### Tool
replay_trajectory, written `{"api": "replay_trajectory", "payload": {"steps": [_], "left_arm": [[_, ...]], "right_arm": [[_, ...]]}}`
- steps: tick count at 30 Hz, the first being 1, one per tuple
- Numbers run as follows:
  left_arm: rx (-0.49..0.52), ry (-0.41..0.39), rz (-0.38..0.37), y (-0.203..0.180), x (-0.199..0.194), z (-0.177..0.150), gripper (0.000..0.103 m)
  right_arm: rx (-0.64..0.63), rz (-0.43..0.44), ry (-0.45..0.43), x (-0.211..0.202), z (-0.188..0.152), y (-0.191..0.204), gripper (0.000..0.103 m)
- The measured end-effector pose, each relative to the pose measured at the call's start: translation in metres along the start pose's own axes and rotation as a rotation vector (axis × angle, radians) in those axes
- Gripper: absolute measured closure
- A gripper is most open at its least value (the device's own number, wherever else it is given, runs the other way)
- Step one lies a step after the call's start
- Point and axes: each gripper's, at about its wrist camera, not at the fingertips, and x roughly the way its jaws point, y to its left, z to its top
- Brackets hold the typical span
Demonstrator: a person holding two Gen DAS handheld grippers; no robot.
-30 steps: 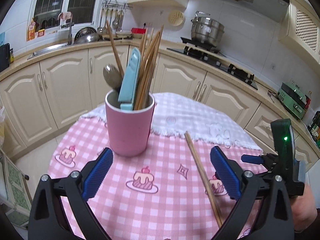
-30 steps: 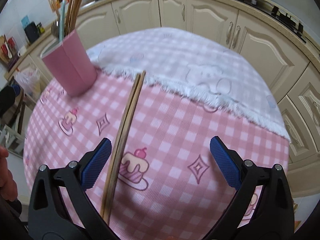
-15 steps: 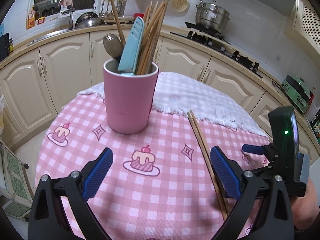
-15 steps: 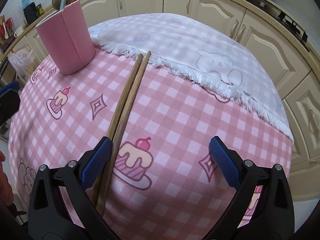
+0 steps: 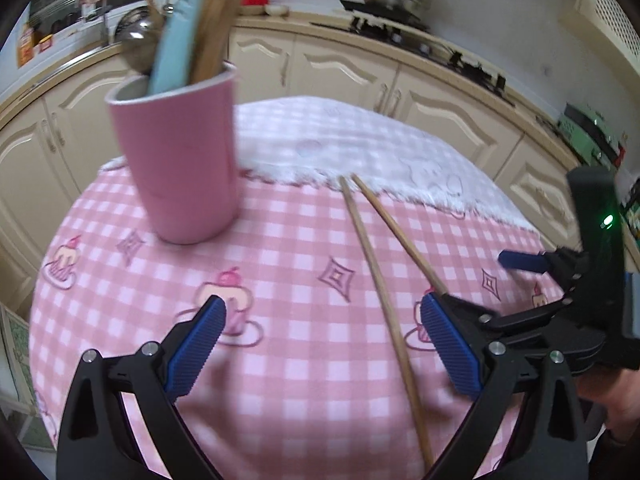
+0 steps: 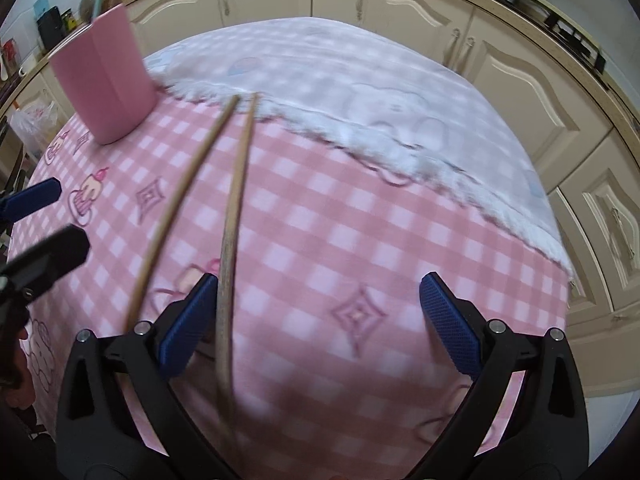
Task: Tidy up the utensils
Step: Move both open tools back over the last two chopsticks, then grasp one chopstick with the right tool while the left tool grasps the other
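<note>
Between the two tongs, two chopsticks (image 6: 230, 216) lie on the table (image 6: 320, 208), long axes running near to far toward the cup (image 6: 104, 84); right tongs (image 6: 316, 320) nearest, left tongs (image 5: 320, 340) beside, both released

Chopsticks (image 6: 188, 196), lying parallel and touching 0.5 s ago, are now splayed: far tips remain close together near the white fringe beside the pink cup (image 5: 180, 160), near ends apart. Right gripper (image 6: 316, 324) has come lower and forward; one chopstick now passes inside its left finger (image 6: 188, 324). Left gripper (image 5: 320, 340) has closed in on the pink cup too.
</note>
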Motion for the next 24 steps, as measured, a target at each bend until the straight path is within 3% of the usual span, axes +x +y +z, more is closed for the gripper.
{"api": "replay_trajectory", "payload": {"steps": [10,11,13,19,21,22,24], "left_arm": [[0.049,0.099,0.040,-0.017,0.040,0.013,0.009],[0.059,0.107,0.045,-0.018,0.043,0.015,0.021],[0.112,0.115,0.093,-0.025,0.048,0.018,0.033],[0.192,0.149,0.060,-0.029,0.057,0.034,0.053],[0.218,0.164,0.048,-0.030,0.061,0.041,0.058],[0.230,0.168,0.046,-0.030,0.063,0.045,0.067],[0.241,0.173,0.033,-0.029,0.066,0.051,0.080]], "right_arm": [[-0.053,0.025,-0.009,-0.001,0.000,-0.017,0.006],[-0.059,0.031,-0.009,-0.002,0.001,-0.017,0.006],[-0.084,0.037,-0.008,-0.001,0.002,-0.015,0.006],[-0.145,0.050,-0.004,0.007,0.025,-0.004,0.009],[-0.150,0.077,0.007,0.013,0.039,0.002,0.019],[-0.155,0.086,0.010,0.016,0.044,0.005,0.022],[-0.187,0.098,0.015,0.019,0.056,0.016,0.038]]}}
